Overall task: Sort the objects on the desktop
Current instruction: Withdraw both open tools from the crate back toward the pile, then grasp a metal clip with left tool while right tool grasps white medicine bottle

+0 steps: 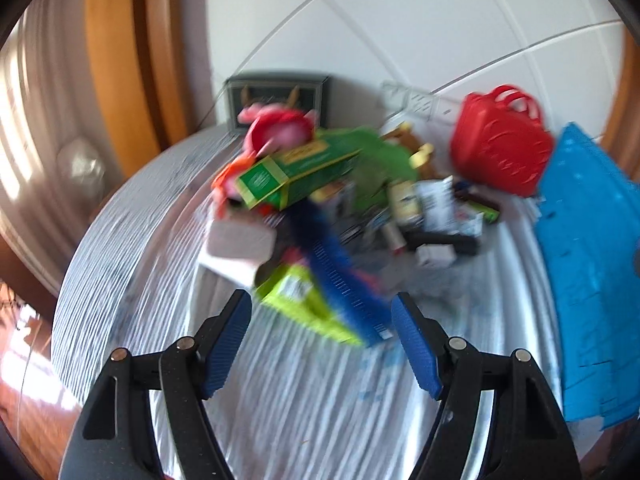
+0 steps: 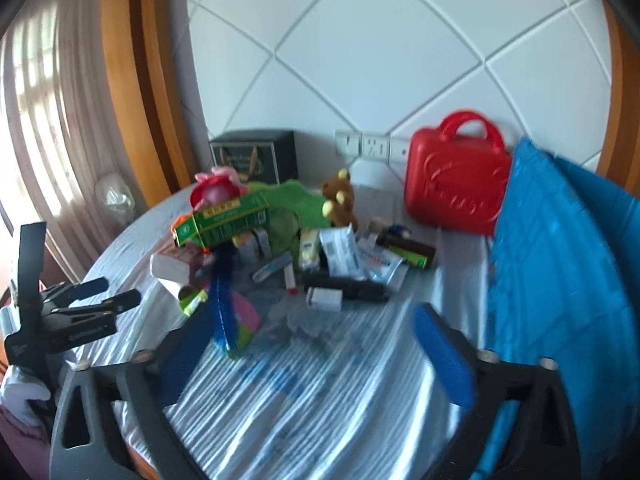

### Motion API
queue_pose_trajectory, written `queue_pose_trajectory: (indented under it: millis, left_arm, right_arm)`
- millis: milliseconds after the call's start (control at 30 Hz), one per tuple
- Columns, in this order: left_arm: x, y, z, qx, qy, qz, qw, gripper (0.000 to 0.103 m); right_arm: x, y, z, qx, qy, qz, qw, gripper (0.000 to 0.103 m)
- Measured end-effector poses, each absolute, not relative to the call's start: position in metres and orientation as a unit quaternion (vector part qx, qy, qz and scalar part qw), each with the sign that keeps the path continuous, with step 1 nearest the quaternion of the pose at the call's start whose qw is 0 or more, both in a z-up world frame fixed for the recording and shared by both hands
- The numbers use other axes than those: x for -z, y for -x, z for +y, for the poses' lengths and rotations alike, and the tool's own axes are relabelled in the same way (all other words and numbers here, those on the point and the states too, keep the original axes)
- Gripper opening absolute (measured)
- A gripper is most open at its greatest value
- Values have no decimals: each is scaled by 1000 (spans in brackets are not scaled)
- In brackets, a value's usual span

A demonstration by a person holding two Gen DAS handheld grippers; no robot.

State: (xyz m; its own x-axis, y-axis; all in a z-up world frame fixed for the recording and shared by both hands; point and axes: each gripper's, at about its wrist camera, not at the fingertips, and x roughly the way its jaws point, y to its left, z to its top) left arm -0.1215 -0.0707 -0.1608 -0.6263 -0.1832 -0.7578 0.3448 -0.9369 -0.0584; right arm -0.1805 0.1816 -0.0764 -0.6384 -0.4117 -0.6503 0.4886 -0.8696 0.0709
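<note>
A heap of mixed objects lies at the back of the striped table (image 2: 320,400). A long green box (image 2: 224,224) (image 1: 296,172) rests on top. A pink plush (image 2: 218,186) and a brown teddy bear (image 2: 340,200) sit behind it. A dark blue strip (image 2: 224,304) (image 1: 344,280) crosses a lime box (image 1: 300,300). Small medicine boxes and packets (image 2: 340,252) are strewn to the right. My left gripper (image 1: 322,346) is open just short of the lime box, with nothing between its fingers. My right gripper (image 2: 316,356) is wide open over bare cloth. The left gripper (image 2: 120,292) also shows at the left of the right wrist view.
A red carry case (image 2: 456,180) stands against the white wall. A blue plastic basket (image 2: 560,260) (image 1: 592,280) leans at the table's right side. A black box (image 2: 256,156) sits at the back. A wooden frame and a curtain are on the left.
</note>
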Motion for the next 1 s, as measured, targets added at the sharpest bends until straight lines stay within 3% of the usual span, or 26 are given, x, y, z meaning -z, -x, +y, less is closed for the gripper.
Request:
queue_pose_trajectory:
  millis: [267,533,1000]
  left_arm:
    - [222,135,-109,857,-469,125,171,72]
    - [242,171,-114,850,-490,125,147,72]
    - [273,329,-76,857,-509,60,42,72]
  right_arm:
    - [136,223,160,878,-417,55,229,103]
    - [184,265,156,857,-473,45,197,103]
    - [251,344,135,832,-531,43,154,103]
